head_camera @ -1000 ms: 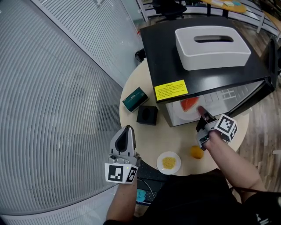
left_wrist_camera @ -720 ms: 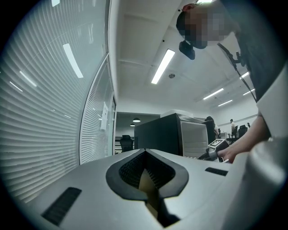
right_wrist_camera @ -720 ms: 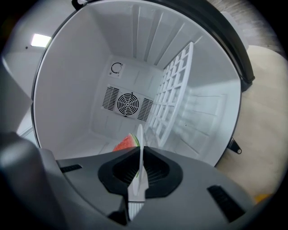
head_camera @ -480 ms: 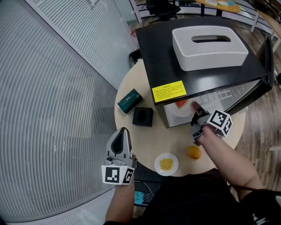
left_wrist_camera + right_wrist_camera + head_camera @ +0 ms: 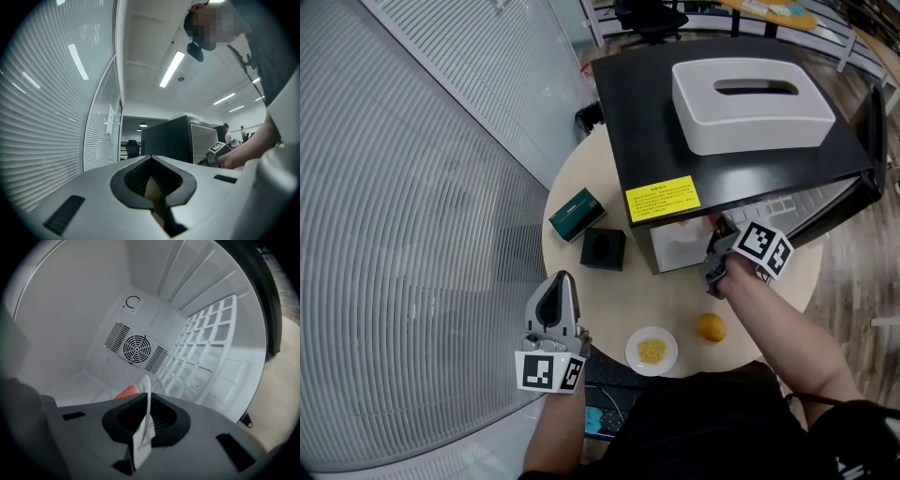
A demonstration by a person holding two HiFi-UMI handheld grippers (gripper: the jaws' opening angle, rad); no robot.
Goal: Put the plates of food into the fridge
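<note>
Right gripper (image 5: 143, 426) clenched on the rim of a white plate (image 5: 148, 397) bearing a watermelon slice (image 5: 127, 392), held inside the open fridge (image 5: 70, 333); left gripper (image 5: 152, 190) closed on nothing at the edge of the table (image 5: 609, 291), where a second plate (image 5: 652, 350) of yellow food sits.

The left gripper (image 5: 560, 284) is held level at the person's left, jaws together, empty. The right forearm (image 5: 773, 314) reaches forward, the right gripper (image 5: 713, 228) tipped slightly down, jaws pinched on the rim of a plate (image 5: 146, 392).
</note>
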